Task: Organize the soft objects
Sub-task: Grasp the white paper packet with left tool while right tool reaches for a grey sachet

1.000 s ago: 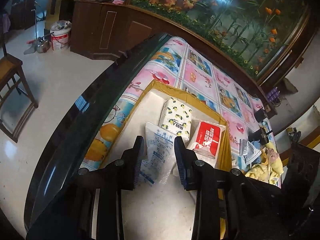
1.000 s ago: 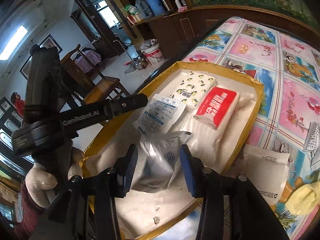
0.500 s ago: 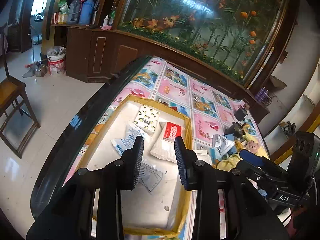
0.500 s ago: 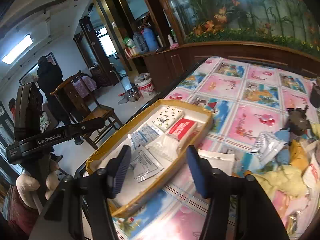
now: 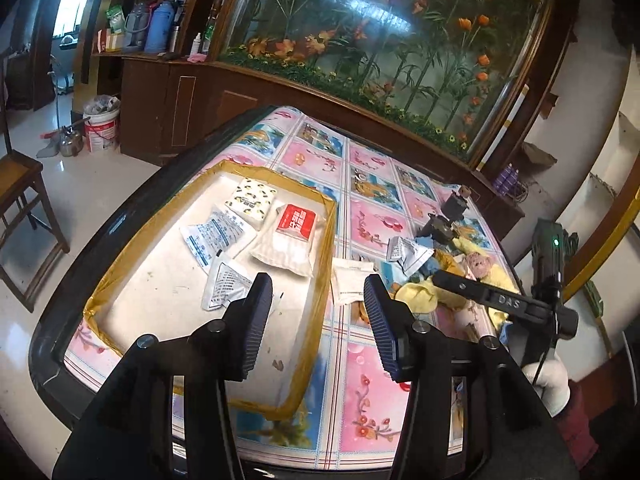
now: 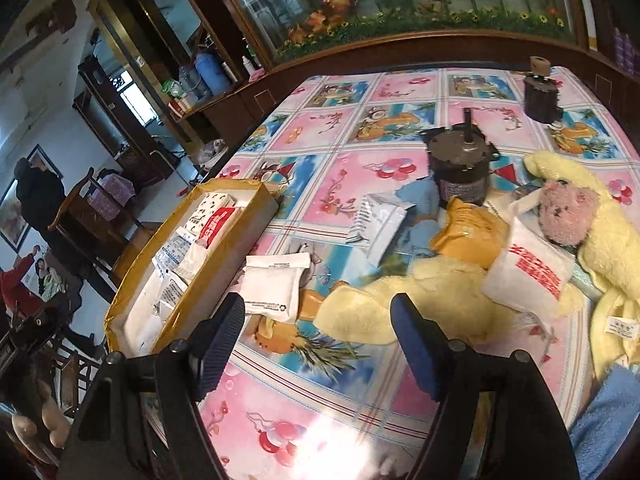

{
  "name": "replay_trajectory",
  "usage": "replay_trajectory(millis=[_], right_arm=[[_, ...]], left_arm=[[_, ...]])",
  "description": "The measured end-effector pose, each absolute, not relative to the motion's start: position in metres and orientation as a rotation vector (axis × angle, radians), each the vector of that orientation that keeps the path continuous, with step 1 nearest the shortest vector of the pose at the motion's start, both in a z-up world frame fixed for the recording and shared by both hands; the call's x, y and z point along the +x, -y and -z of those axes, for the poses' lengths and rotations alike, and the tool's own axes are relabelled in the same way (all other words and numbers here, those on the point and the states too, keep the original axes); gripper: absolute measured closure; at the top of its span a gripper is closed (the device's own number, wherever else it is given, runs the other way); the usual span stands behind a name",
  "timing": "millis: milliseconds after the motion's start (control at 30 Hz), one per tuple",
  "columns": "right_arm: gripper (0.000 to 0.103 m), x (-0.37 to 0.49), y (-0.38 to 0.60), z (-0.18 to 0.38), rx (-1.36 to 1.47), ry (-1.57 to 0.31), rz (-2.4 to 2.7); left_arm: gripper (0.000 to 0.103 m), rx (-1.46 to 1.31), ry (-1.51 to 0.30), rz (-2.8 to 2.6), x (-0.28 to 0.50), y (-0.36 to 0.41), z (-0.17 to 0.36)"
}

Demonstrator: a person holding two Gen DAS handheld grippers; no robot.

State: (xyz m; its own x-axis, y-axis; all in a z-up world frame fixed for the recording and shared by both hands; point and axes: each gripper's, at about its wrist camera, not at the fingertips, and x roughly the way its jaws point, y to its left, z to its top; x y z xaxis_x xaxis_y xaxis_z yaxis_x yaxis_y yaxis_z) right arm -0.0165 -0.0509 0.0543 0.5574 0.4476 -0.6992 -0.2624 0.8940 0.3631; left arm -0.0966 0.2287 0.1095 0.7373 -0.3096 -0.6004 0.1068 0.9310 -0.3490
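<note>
The shallow tray (image 5: 324,240) with yellow-brown taped edges lies on the flowered tablecloth (image 5: 372,392) and serves as the landmark here. Inside the tray, at its far end, a tissue pack with a lemon print (image 5: 251,198) lies next to a tissue pack with a red label (image 5: 294,236); nearer than these lie a blue-printed sachet (image 5: 214,236) and a silver sachet (image 5: 224,284), the two overlapping at a corner. The left gripper (image 5: 316,320) hangs above the tray's near right edge, its jaws opening, part spread, with nothing between them. Just outside the tray's right wall lies a flat white packet (image 6: 276,284), touching or nearly touching the wall. Further right of the tray sits a heap: a pale yellow plush toy (image 6: 372,312), a white tissue pack with red print (image 6: 528,276) resting on it, a pink stuffed head (image 6: 568,216), an orange bag (image 6: 468,232), and another silver sachet (image 6: 376,224) on a blue cloth (image 6: 420,196). Beyond the heap, away from the tray, stand two dark motors (image 6: 460,168). The right gripper (image 6: 320,340) hangs over the tablecloth between the white packet and the yellow plush toy, jaws wide and empty. A gloved hand (image 5: 548,384) grips its handle at the right edge of the left wrist view.
</note>
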Motion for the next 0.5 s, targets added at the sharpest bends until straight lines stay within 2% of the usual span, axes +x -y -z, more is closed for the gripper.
replay_trajectory(millis=[100,167,200,233,400,500], right_arm=[[0.029,0.007,0.015,-0.049,0.163,-0.926,-0.443],[0.043,0.027,-0.009,-0.043,0.122,-0.963,-0.431],[0.055,0.037,-0.018,-0.040,0.109,-0.982,-0.429],[0.060,0.044,-0.025,-0.036,0.098,-0.993,-0.424],[0.060,0.064,-0.045,-0.010,0.036,-1.074,-0.416],[0.060,0.044,-0.055,-0.009,-0.093,-1.048,-0.446]], left_arm=[[0.055,-0.296,-0.716,0.245,-0.100,-0.224,-0.106],[0.055,-0.291,-0.715,0.245,-0.102,-0.225,-0.106],[0.055,-0.290,-0.713,0.242,-0.103,-0.227,-0.105],[0.055,-0.291,-0.711,0.240,-0.104,-0.228,-0.105],[0.055,-0.293,-0.705,0.237,-0.105,-0.236,-0.103],[0.055,-0.295,-0.707,0.237,-0.105,-0.238,-0.101]])
